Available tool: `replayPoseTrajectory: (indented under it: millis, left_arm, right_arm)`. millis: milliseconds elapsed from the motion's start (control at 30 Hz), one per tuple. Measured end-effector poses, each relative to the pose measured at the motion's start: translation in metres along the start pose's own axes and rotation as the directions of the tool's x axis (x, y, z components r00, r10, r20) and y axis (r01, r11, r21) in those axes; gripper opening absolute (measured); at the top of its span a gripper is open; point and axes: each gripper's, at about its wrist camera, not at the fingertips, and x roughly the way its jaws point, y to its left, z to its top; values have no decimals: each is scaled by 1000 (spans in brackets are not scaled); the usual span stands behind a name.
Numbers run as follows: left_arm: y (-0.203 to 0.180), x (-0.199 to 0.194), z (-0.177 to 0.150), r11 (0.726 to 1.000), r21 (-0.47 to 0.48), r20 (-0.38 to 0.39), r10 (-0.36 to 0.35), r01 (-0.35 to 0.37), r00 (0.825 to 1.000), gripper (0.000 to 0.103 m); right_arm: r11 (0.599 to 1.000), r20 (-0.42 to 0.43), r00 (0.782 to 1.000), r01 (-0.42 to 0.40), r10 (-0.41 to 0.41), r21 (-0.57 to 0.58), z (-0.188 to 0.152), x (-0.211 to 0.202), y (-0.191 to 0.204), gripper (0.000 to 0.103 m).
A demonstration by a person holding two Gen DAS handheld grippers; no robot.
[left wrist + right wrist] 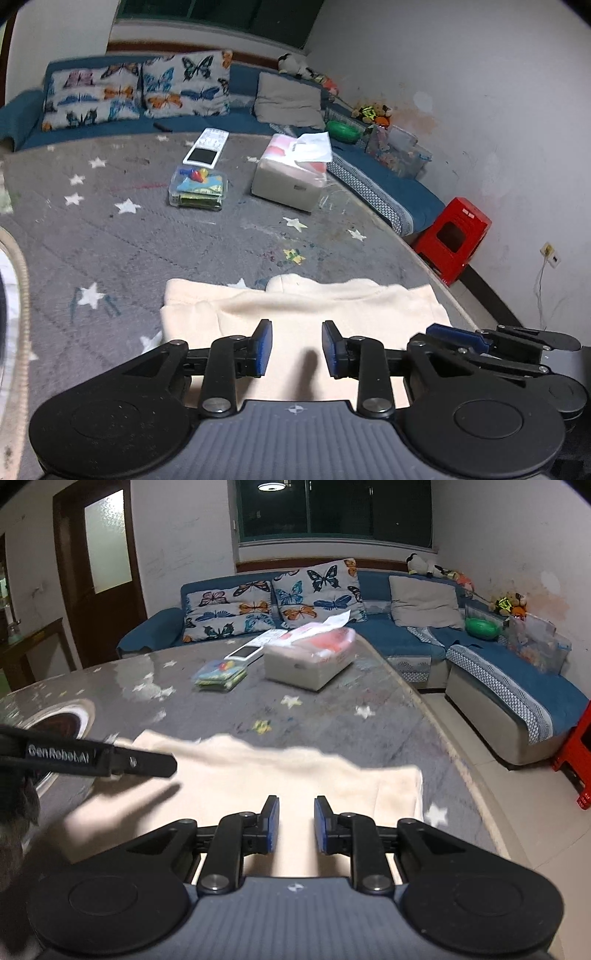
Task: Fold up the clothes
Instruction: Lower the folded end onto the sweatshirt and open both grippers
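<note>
A cream garment [295,314] lies folded flat on the grey star-patterned table [147,229]. It also shows in the right wrist view [266,771]. My left gripper [297,347] hovers over the garment's near part, open and empty. My right gripper [295,825] is open and empty over the garment's near right part. The right gripper also shows at the right edge of the left wrist view [461,338], over the garment's right edge. The left gripper's finger reaches in from the left of the right wrist view [147,764], over the garment's left part.
At the far side of the table stand a grey tissue box [291,177], a clear box of toys [197,188] and a white tablet [205,147]. A blue corner sofa [498,672] with cushions runs behind. A red stool [454,236] stands right of the table's edge.
</note>
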Motion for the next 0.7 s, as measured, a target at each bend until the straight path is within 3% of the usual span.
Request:
replayPoseTrajectory:
  millis: [333, 467, 700]
  left_arm:
    - [-9, -33, -44, 992, 123, 23, 35, -38, 999, 33]
    - [-12, -40, -62, 983, 170, 42, 67, -74, 997, 40]
    - [-13, -48, -74, 981, 172, 56, 79, -87, 995, 43]
  right_arm:
    - [999, 3, 999, 40, -40, -17, -40, -38, 6, 26]
    - [998, -4, 998, 56, -57, -41, -51, -47, 11, 28]
    - [998, 13, 998, 61, -61, -10, -59, -47, 14, 30]
